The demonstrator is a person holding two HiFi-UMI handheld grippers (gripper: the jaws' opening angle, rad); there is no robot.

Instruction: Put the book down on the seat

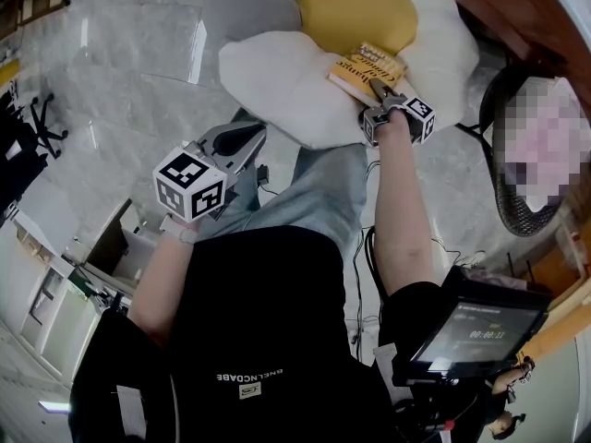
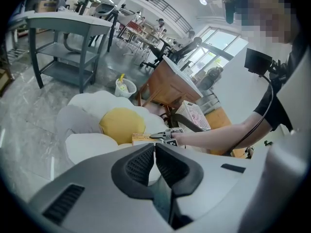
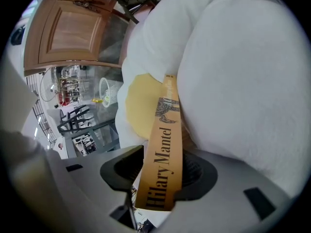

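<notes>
We note glossy grey marble floor (image 1: 138, 53). Grey metal shelf table (image 2: 68, 45) stands on it, wooden cabinet (image 2: 167, 86) near, white bin (image 2: 125, 87) just beside cabinet. We see bright windows (image 2: 221, 40) beyond, ceiling lights (image 2: 202, 1) lit overhead.

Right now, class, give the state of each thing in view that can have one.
Yellow paperback book, closed, gripped at one end.
Right gripper, shut on the book.
Left gripper, shut, empty.
White flower-shaped seat cushion, book at its yellow centre's edge.

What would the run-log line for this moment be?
phase: placing | right gripper: shut on book | book: at flower cushion seat, not released | left gripper: shut, empty
</notes>
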